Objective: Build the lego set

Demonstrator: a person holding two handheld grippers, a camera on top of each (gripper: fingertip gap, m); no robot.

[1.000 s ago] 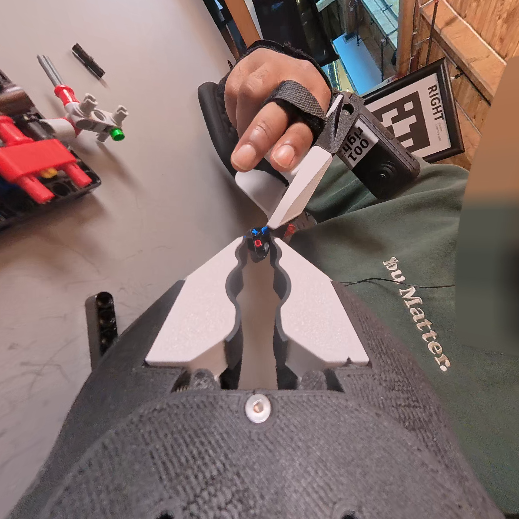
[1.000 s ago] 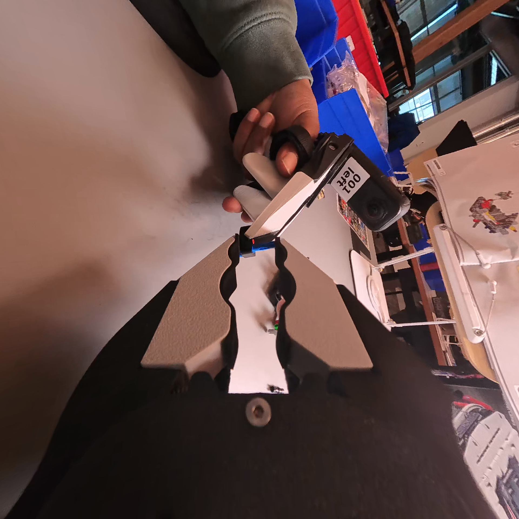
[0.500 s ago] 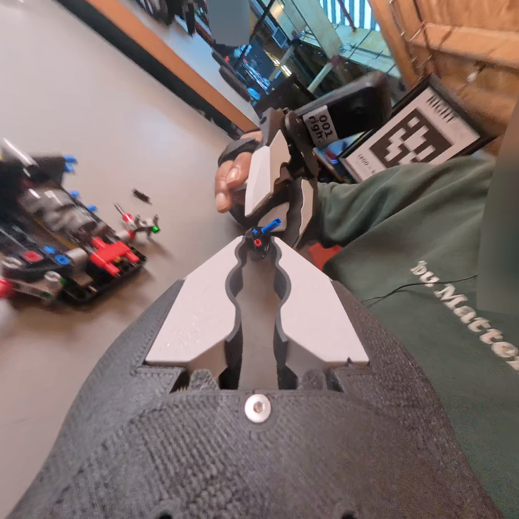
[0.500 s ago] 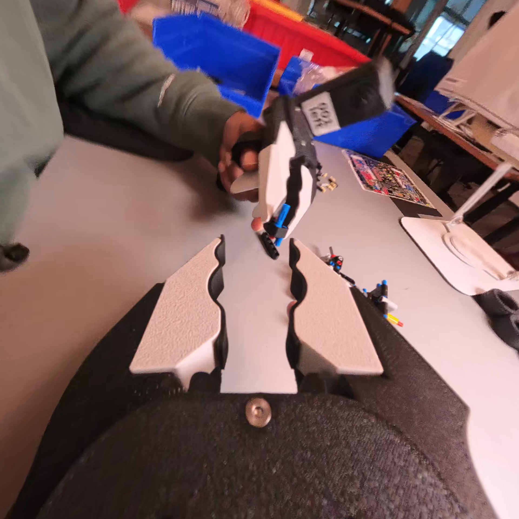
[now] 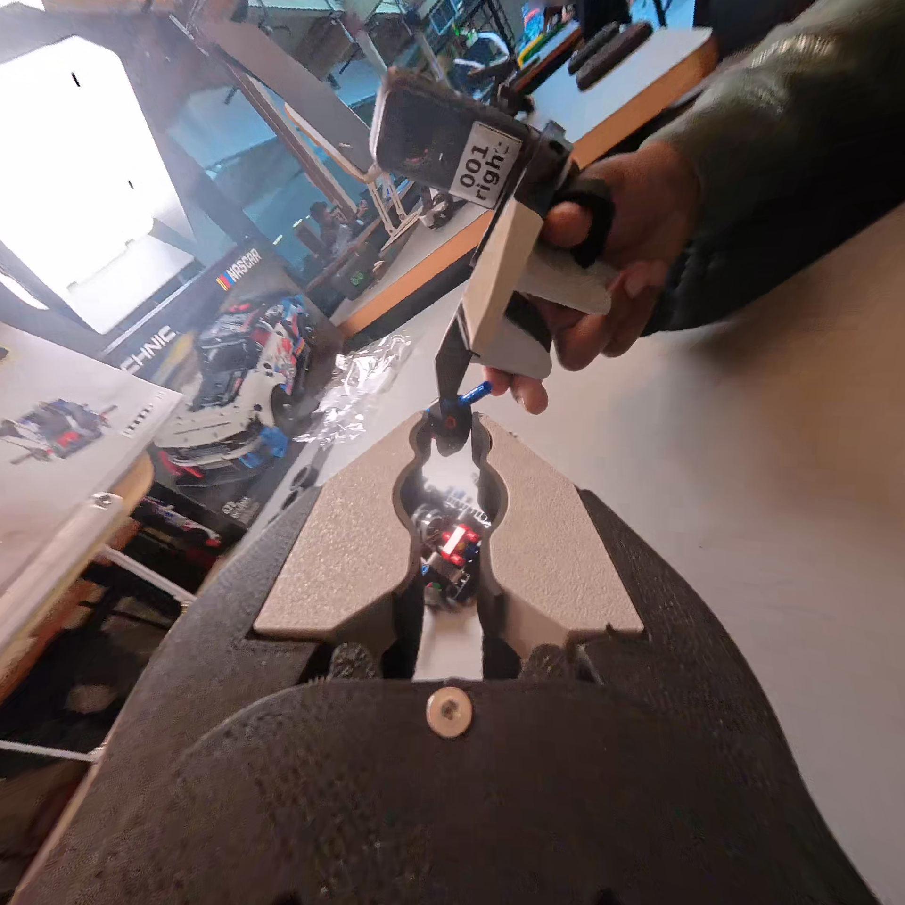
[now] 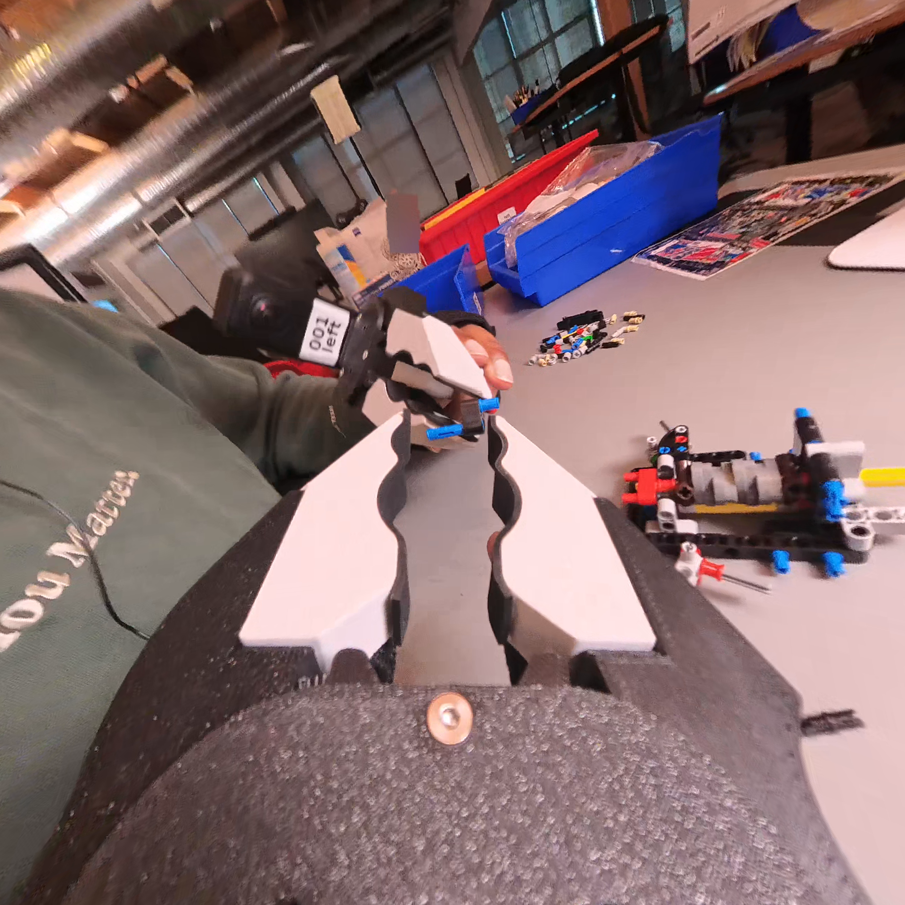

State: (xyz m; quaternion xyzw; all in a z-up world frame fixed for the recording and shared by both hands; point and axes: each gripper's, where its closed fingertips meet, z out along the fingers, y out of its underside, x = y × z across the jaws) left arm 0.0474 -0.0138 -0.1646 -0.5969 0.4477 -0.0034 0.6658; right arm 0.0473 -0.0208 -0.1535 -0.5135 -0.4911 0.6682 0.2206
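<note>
My left gripper [image 5: 448, 428] is shut on a small black lego connector [image 5: 448, 422] with blue pins and a red axle end, held above the grey table [image 5: 734, 489]. In the right wrist view the same connector [image 6: 471, 416] shows in the left gripper [image 6: 482, 397], with one blue pin [image 6: 443, 432] sticking out sideways. My right gripper [image 6: 448, 420] is open, and its fingertips stand on either side of the connector. In the left wrist view the right gripper [image 5: 453, 387] comes down from above onto the connector. The partly built model [image 6: 744, 494] lies on the table to the right.
A white and red axle piece [image 6: 705, 570] lies in front of the model. A pile of loose parts [image 6: 583, 338], blue bins [image 6: 612, 235], a red bin [image 6: 489, 210] and a sticker sheet [image 6: 764, 220] sit farther back. The lego box [image 5: 235, 372] and a booklet [image 5: 59, 431] stand at the left.
The right gripper opened and pulled off the connector, then came back with its open fingertips around it. Both grippers swung round. The left gripper kept hold of the connector.
</note>
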